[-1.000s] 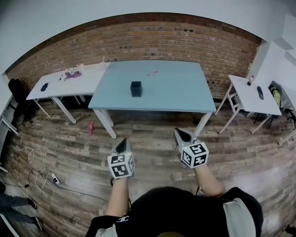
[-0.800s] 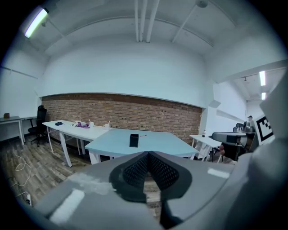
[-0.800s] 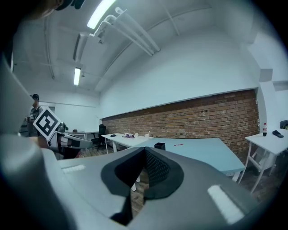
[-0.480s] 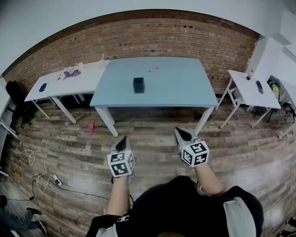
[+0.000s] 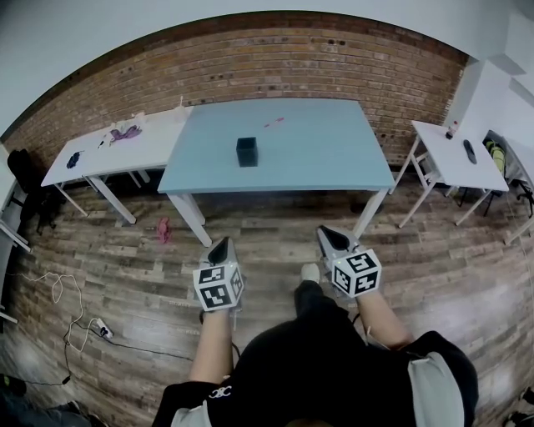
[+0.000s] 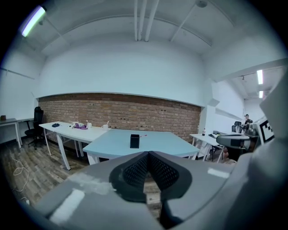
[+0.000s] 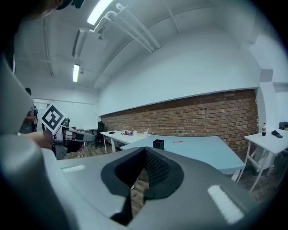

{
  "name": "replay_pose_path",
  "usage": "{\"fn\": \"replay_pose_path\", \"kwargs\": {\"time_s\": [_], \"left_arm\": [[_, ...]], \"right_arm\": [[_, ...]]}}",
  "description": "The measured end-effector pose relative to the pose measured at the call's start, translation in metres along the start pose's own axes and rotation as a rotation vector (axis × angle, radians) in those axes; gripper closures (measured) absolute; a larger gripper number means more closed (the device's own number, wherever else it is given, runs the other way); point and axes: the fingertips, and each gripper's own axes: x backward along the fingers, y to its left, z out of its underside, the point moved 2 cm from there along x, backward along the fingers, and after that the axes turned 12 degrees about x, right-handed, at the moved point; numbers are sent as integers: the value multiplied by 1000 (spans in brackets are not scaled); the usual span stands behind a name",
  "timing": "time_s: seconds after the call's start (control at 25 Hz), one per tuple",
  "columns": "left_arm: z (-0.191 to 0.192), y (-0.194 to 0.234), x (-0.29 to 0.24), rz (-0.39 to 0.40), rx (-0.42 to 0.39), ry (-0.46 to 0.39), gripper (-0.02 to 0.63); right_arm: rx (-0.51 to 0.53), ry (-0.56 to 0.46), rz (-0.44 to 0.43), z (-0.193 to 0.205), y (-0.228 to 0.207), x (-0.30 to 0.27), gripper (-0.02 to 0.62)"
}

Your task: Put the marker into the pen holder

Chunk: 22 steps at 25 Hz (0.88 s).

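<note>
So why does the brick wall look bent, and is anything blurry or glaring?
Head view: wide lens bows the brick wall into an arc. Left gripper view: black corners, left claw slightly soft up close. Right gripper view: ceiling light glares.

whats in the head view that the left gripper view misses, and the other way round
Only the head view: the person's forearms, the left gripper seen from above, and the wooden floor with a pink item and white cables on it.

Only the left gripper view: the ceiling light and pipes, and that gripper's jaws closed together with nothing between them.

Both: the blue table, the black pen holder on it, the pink marker lying apart from it, the brick wall and the right gripper.
</note>
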Motion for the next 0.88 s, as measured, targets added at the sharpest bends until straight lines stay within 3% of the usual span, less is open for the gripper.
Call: {"fn": "replay_pose_path", "kwargs": {"time_s": [0.2, 0.48, 0.88], "left_arm": [[-12, 8, -45, -22, -32, -12, 601], [-47, 18, -150, -48, -36, -36, 601], [-69, 19, -262, -59, 1, 14, 601]], "right_arm": [[-3, -14, 0, 10, -37, -41, 591], [26, -48, -1, 2, -110, -139, 591], [55, -15, -39, -1, -190, -231, 591]]}}
